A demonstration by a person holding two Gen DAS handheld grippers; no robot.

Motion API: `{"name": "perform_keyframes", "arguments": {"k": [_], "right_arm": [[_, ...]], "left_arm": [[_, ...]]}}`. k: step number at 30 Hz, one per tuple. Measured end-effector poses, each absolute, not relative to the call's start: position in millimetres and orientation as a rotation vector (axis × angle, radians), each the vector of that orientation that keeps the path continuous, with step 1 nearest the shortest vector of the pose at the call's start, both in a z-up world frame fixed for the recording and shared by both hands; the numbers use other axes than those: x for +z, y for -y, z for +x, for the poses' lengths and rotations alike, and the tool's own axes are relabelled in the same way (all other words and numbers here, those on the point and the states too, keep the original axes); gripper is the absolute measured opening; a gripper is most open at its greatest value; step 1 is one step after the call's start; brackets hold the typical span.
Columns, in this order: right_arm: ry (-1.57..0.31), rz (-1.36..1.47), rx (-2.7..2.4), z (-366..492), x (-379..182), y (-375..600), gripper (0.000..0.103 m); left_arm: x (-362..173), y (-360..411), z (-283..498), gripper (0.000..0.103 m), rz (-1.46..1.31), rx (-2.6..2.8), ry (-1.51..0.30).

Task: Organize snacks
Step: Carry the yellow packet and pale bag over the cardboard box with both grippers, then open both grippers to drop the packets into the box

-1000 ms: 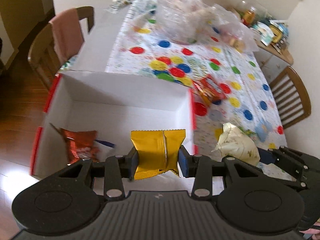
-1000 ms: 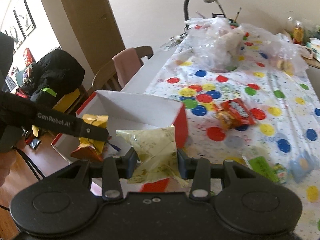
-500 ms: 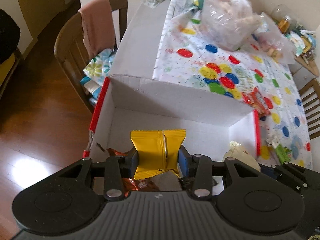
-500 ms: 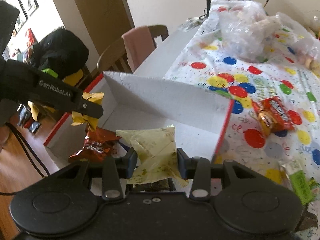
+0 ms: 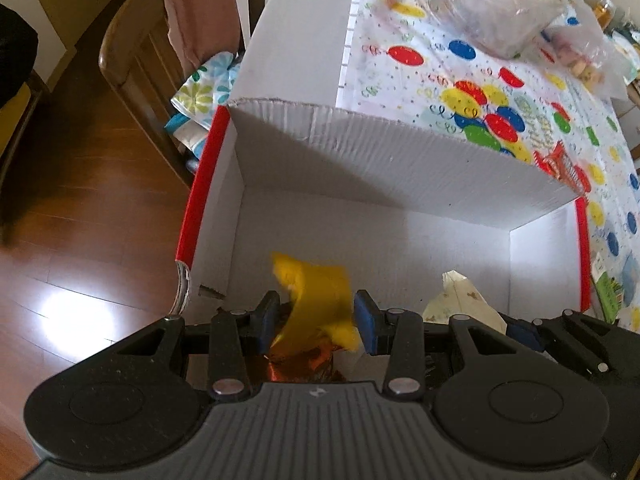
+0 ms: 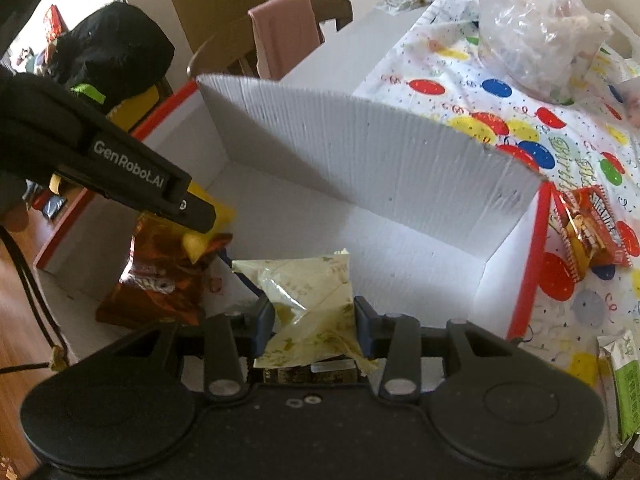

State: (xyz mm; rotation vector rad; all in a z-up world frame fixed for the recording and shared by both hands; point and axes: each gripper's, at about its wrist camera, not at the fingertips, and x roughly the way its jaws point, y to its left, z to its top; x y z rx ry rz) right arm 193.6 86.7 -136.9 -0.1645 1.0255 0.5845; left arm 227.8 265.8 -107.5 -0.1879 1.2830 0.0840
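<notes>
My left gripper [image 5: 316, 316] hangs over the near left of the white red-edged box [image 5: 360, 120]. Its jaws stand slightly apart, and a blurred, tilted yellow packet [image 5: 320, 292] sits loose between them, above an orange-brown snack bag [image 6: 160, 276] on the box floor. To its right, my right gripper [image 6: 314, 320] is shut on a pale yellow-green packet [image 6: 308, 292], held over the box's near middle. The right wrist view shows the left gripper's fingers [image 6: 196, 216] with the yellow packet [image 6: 194, 242] under them.
A red snack pack [image 6: 588, 232] and a green packet [image 6: 628, 392] lie on the dotted tablecloth [image 6: 460, 80] right of the box. Clear plastic bags [image 6: 536, 28] sit farther back. A wooden chair [image 5: 160, 60] with pink cloth stands left of the table, over a wood floor.
Both grippers moved forward and down over the box. The yellow packet, held square before, is now tilted, blurred and slipping from the left fingers. The right gripper keeps its packet.
</notes>
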Motion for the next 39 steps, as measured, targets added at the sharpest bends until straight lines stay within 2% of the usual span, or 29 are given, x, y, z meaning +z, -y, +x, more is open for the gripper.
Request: {"name": "perform_keyframes", "arguments": {"k": [8,12,15,18,22,24,26,29,31,34,39], "right_arm": [[-1.027,-0.177,0.577,192.5,-138.8,-89.4,0.044],[-1.018,-0.155,0.583,189.7,-134.9,-85.4,0.055],[-1.009,-0.14,0.593,185.0,-129.7,-81.7,0.056],[-0.988,-0.128,0.6,178.2,-122.3,-77.4,0.064],[-0.958,-0.098,0.612,169.4,-109.6,-68.7,0.065],[-0.947,-0.079,0.61,166.2,-104.3,-63.0,0.068],[-0.939,-0.058,0.608,162.5,-99.8,-57.4,0.072],[-0.921,-0.035,0.604,157.7,-92.4,-48.3,0.073],[-0.907,-0.022,0.598,153.7,-87.1,-40.6,0.079],[-0.885,0.003,0.592,148.0,-79.5,-28.8,0.081],[-0.846,0.029,0.578,137.6,-68.6,-7.3,0.087]], "left_arm": [[-116.5,-265.2,229.2,0.04,-0.179,0.081,-1.302],[-113.2,-265.3,224.5,0.04,-0.184,0.075,-1.284],[-109.5,-265.1,220.2,0.04,-0.188,0.074,-1.264],[-103.6,-265.7,214.3,0.043,-0.199,0.069,-1.239],[-95.0,-263.4,203.3,0.046,-0.211,0.053,-1.207],[-90.1,-260.3,196.6,0.047,-0.21,0.039,-1.19],[-85.5,-257.2,190.4,0.054,-0.208,0.029,-1.174],[-75.8,-249.5,179.8,0.055,-0.196,0.006,-1.141],[-69.1,-242.7,173.2,0.055,-0.193,-0.013,-1.121],[-58.6,-231.6,163.4,0.062,-0.174,-0.031,-1.082],[-45.4,-211.5,151.3,0.063,-0.16,-0.074,-1.04]]}}
